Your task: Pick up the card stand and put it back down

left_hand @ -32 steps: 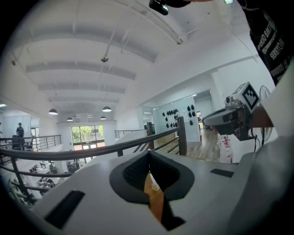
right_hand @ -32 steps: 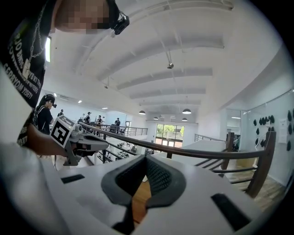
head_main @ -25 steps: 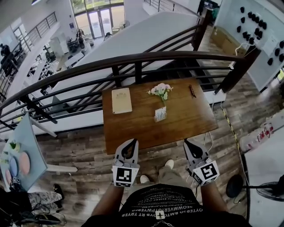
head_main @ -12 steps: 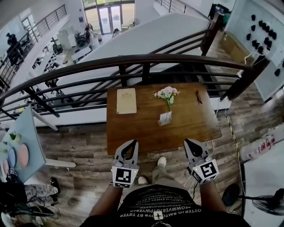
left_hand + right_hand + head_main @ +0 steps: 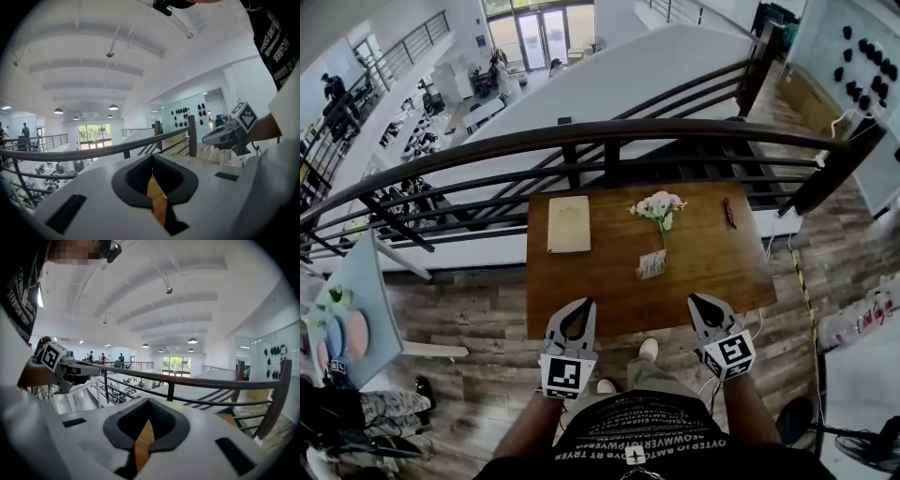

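The card stand (image 5: 652, 264) sits upright near the middle of the wooden worktop (image 5: 712, 272), untouched, with nothing gripping it. A small bunch of pale flowers (image 5: 658, 206) rises just behind it; whether the two touch is too small to tell. Farther out, a tan book (image 5: 569, 224) lies flat toward the worktop's left rear, well apart from the stand, and a small dark object (image 5: 728, 213) lies toward the right rear. A dark railing (image 5: 609, 136) curves behind the worktop.

The person stands at the near edge with both tools held out low. The left claw (image 5: 578, 306) and the right claw (image 5: 697, 302) point toward the worktop from either side of the stand, both well short of it. Each gripper view shows its own jaws closed together with nothing between them, only a sliver of wood visible through the gap behind the tips.

Judging by this, the task has not really begun. A claw must reach the stand, open, clamp on it, lift it, then set it back down and let go.
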`<state>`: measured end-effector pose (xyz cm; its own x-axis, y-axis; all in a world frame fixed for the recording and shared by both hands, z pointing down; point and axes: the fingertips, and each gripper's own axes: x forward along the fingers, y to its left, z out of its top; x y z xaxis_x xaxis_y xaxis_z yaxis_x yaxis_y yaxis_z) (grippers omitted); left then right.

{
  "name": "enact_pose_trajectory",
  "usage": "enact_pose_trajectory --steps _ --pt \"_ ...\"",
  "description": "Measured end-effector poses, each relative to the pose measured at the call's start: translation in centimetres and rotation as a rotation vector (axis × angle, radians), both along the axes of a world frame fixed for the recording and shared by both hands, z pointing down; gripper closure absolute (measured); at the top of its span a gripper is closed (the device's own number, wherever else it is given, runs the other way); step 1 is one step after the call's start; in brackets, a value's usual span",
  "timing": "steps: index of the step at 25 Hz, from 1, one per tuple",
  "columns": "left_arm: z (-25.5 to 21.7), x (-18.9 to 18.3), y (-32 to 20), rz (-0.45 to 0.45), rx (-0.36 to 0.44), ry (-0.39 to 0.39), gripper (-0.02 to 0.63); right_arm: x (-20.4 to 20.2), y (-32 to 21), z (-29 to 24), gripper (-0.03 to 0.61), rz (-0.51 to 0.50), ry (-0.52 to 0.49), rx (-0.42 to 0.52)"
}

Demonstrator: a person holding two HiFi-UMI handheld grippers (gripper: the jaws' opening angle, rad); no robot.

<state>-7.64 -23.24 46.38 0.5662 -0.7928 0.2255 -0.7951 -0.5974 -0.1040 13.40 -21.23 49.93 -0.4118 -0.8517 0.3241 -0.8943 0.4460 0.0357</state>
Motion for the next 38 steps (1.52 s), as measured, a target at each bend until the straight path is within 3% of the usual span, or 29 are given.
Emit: enact_pose_trajectory --steps 14,24,28,38 --pt "2.2 3.6 -5.8 -0.06 -0.042 -0.031 0.588 4.5 -8.2 12.4 0.577 -0.046 0.015 -0.203" --pt "4.1 4.8 -8.3 -0.096 -0.086 -0.059 0.588 5.1 -11.4 20.8 0.574 -0.168 -0.002 -0.336" --pt "5.3 5.1 -8.4 -0.104 -0.114 -0.076 0.588 5.0 -12.3 24.2 0.48 -0.225 -0.009 -0.39" --pt "7.6 4.6 -8.5 -0.137 -0.162 -0.111 0.588 3.2 -15.9 29.9 0.396 -0.359 0.005 -0.438"
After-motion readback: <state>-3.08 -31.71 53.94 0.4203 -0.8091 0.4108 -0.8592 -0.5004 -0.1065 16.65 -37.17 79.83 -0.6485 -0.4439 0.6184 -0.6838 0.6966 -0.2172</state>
